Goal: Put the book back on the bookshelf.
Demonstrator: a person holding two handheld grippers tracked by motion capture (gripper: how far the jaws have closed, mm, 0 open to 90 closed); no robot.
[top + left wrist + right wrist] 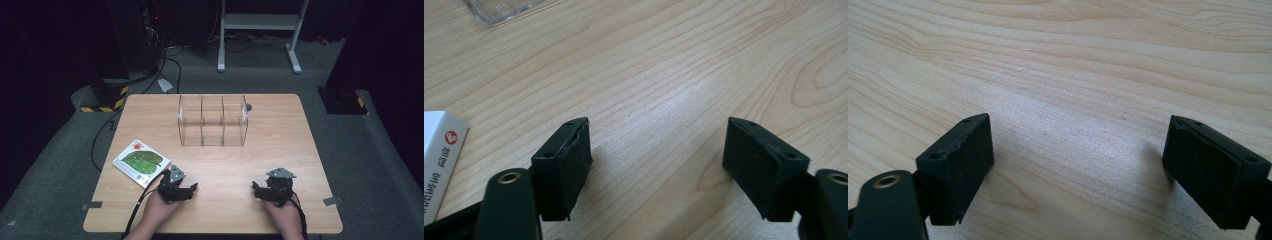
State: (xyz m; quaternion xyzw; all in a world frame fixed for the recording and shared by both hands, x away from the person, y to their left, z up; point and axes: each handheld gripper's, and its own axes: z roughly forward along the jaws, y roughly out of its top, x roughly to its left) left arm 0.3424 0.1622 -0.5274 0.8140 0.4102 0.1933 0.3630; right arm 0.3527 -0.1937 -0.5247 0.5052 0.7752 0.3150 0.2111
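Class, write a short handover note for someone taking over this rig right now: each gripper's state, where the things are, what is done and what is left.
Left gripper: jaws open, nothing between them, low over the table near the front edge.
Right gripper: jaws open, nothing held, also low over bare wood at the front.
Book with the green leaf cover: lies flat at the table's left, just beside the left gripper, apart from its jaws.
Clear organiser with three compartments: stands upright at the back centre, all compartments look empty.
Done: nothing handled so far.
Left: probably pick up the book and stand it in a compartment.
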